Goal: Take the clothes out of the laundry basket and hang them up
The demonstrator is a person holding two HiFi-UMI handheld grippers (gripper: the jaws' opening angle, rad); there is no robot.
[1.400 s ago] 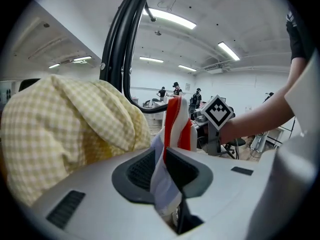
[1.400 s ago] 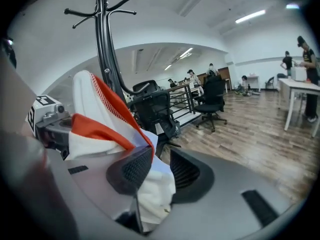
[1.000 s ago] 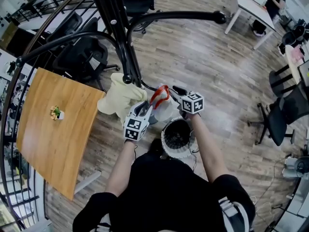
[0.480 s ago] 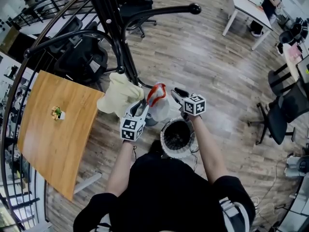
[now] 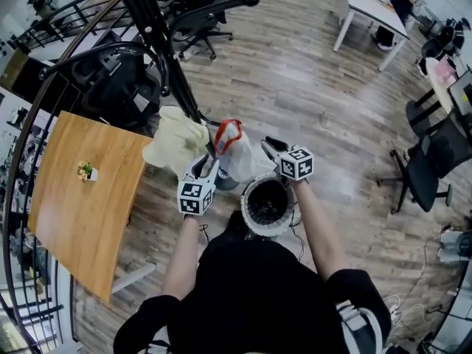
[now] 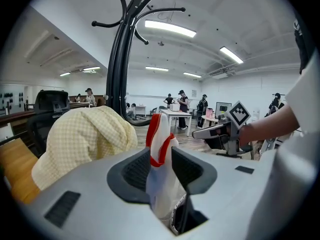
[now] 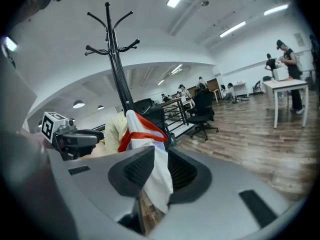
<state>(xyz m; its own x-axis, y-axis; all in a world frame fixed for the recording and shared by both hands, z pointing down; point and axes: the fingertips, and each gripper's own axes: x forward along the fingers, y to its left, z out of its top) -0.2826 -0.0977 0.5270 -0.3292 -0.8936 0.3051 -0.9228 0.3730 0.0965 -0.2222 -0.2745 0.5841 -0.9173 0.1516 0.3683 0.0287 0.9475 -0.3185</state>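
The laundry basket (image 5: 249, 223) is standing on the floor just in front of the person, between the two arms. Just beyond its rim, the left gripper (image 5: 207, 162) and the right gripper (image 5: 271, 147) are both gripping the white garment with red trim (image 5: 234, 155). The left jaws have just been opening a little and the right jaws closing, and each pair is pressing on the cloth. Behind it, a yellow checked garment (image 5: 175, 140) is hanging on the black coat rack (image 5: 158, 44).

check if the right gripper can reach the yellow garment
Probably not: the right gripper has just been closing its jaws on the white and red garment, which hangs between it and the yellow garment.
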